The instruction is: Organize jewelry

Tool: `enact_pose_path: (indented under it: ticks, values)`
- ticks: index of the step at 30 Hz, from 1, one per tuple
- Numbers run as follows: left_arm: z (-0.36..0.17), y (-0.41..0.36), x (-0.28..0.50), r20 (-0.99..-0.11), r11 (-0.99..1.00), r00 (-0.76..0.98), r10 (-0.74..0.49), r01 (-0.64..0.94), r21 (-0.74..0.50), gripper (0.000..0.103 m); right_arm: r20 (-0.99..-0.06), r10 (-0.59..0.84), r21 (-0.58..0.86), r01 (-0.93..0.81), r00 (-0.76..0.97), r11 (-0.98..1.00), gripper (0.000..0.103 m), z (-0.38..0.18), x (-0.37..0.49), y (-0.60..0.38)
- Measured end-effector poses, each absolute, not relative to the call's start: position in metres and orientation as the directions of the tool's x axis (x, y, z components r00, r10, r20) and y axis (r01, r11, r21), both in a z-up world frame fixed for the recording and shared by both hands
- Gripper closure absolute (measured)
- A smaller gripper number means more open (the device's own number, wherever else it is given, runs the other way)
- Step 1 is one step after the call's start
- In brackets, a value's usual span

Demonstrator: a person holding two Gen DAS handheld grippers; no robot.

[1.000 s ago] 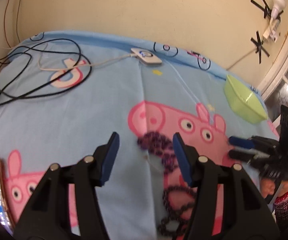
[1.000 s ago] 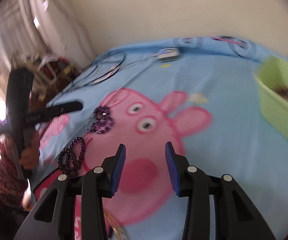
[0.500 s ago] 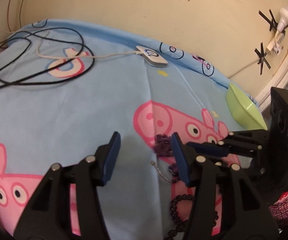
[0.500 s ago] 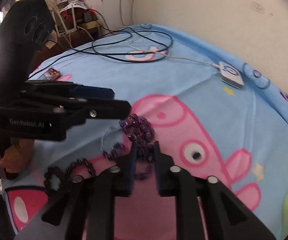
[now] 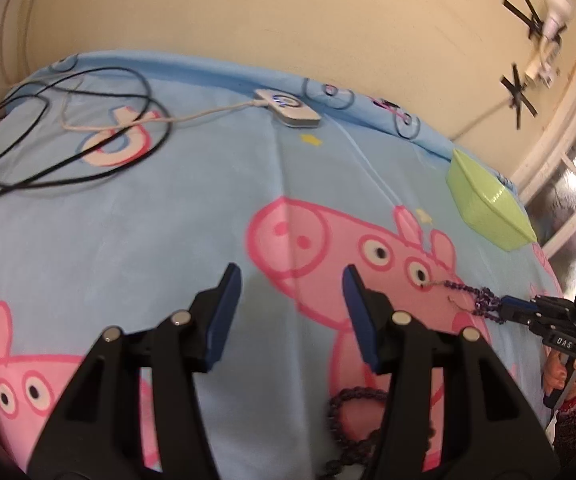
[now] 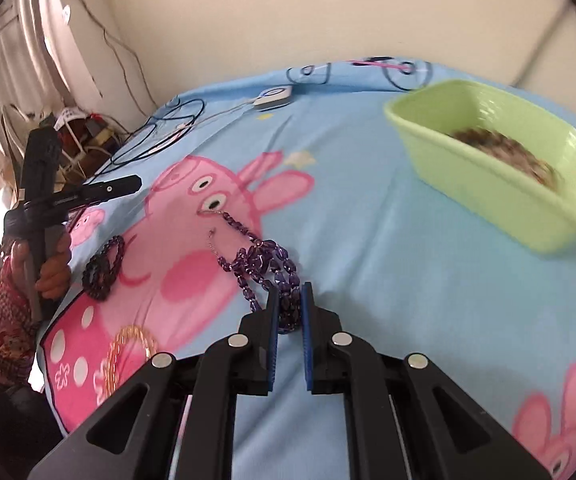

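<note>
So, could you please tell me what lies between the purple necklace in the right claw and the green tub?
Only bare blue sheet lies between the purple necklace, pinched in the right claw, and the green tub; the right wrist view shows it.

Green tub (image 6: 499, 196) contents blurred (brownish heap), dark bead bracelet (image 5: 341, 408) partly hidden behind left tool (image 5: 289, 310)

A light blue bedsheet (image 5: 208, 208) with pink cartoon pigs covers the bed, and it meets a plain cream wall (image 5: 228, 12) at the far edge. At the right side of the left wrist view there is a window with a white frame (image 5: 567, 152), and black tape crosses (image 5: 521, 98) are stuck on the wall near it. In the right wrist view a pale curtain (image 6: 4, 64) hangs at the left, where strong daylight comes in.
</note>
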State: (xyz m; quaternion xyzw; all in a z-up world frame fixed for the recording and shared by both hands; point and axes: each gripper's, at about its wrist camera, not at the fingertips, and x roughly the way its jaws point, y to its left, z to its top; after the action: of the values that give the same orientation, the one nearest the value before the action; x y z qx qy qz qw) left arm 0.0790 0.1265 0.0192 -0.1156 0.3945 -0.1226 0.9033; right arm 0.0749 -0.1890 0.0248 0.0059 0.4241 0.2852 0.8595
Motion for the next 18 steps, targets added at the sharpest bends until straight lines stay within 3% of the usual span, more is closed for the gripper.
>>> enact_pose_path:
  ticks: [5,6,8,10,16,18]
  values:
    - [0.039,0.063,0.07,-0.678,0.9,0.599,-0.427,0.351,-0.257,0.052,-0.714,0.512,0.26,-0.499,0.478,0.827,0.103,0.025,0.063,-0.193]
    - [0.039,0.053,0.069,-0.684,0.891,0.583,-0.439,0.378,-0.25,0.052,-0.714,0.513,0.248,-0.513,0.477,0.822,0.097,0.025,0.061,-0.19]
    - [0.036,0.022,0.068,-0.711,0.86,0.526,-0.467,0.456,-0.229,0.052,-0.717,0.502,0.214,-0.532,0.485,0.819,0.076,0.025,0.054,-0.187]
    - [0.032,0.0,0.069,-0.735,0.839,0.483,-0.476,0.499,-0.215,0.052,-0.728,0.476,0.16,-0.552,0.493,0.818,0.072,0.025,0.047,-0.182]
    - [0.011,-0.057,0.078,-0.778,0.787,0.407,-0.479,0.592,-0.175,0.051,-0.751,0.414,0.069,-0.562,0.515,0.824,0.071,0.022,0.048,-0.176]
    - [0.007,-0.071,0.075,-0.784,0.769,0.398,-0.477,0.622,-0.152,0.059,-0.756,0.395,0.051,-0.554,0.523,0.831,0.071,0.021,0.055,-0.172]
